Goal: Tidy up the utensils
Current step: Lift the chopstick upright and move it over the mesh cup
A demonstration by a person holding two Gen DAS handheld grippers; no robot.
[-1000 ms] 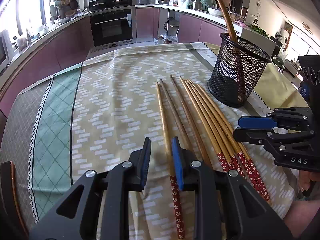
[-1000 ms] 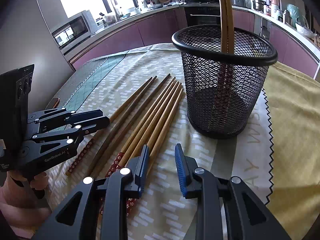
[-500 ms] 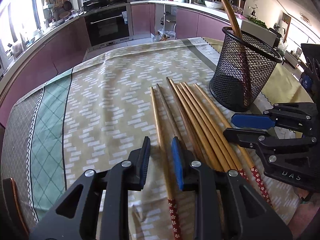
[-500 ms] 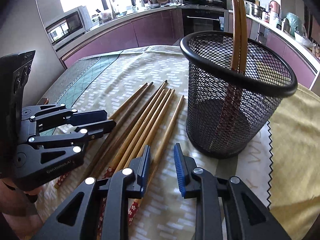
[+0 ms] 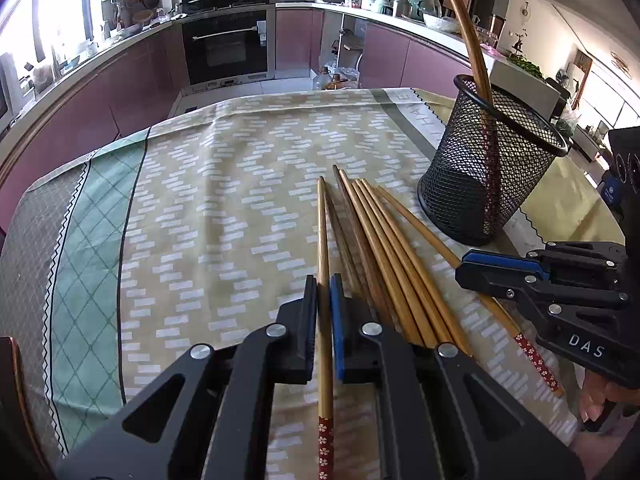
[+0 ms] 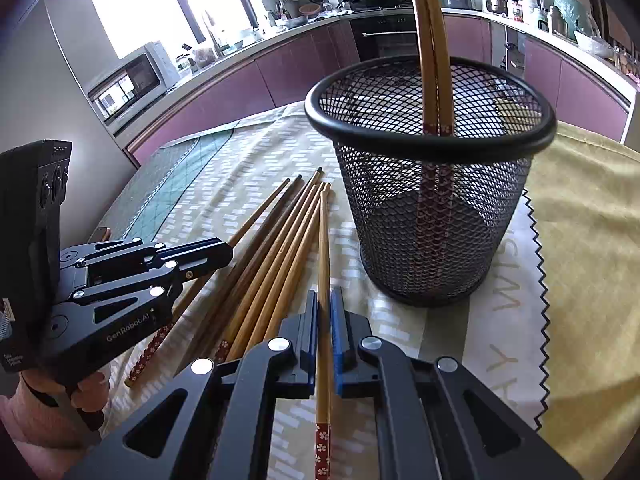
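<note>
Several wooden chopsticks with red flowered ends lie side by side on the tablecloth [image 5: 380, 248] [image 6: 272, 256]. A black mesh holder [image 5: 484, 168] [image 6: 432, 200] stands upright to their right with two chopsticks in it. My left gripper [image 5: 324, 292] is shut on the leftmost chopstick [image 5: 323, 232], low over the cloth. My right gripper [image 6: 325, 304] is shut on the rightmost chopstick [image 6: 323, 240], just left of the holder. Each gripper also shows in the other's view [image 5: 464, 270] [image 6: 228, 252].
A patterned tablecloth [image 5: 224, 200] covers the table, with a yellow cloth [image 6: 592, 240] under the holder's far side. The table's far edge drops to a kitchen floor with an oven [image 5: 226, 46] and purple cabinets behind.
Both grippers were open above the chopsticks and have now closed, each on one chopstick. Both have also moved a little forward and lower.
</note>
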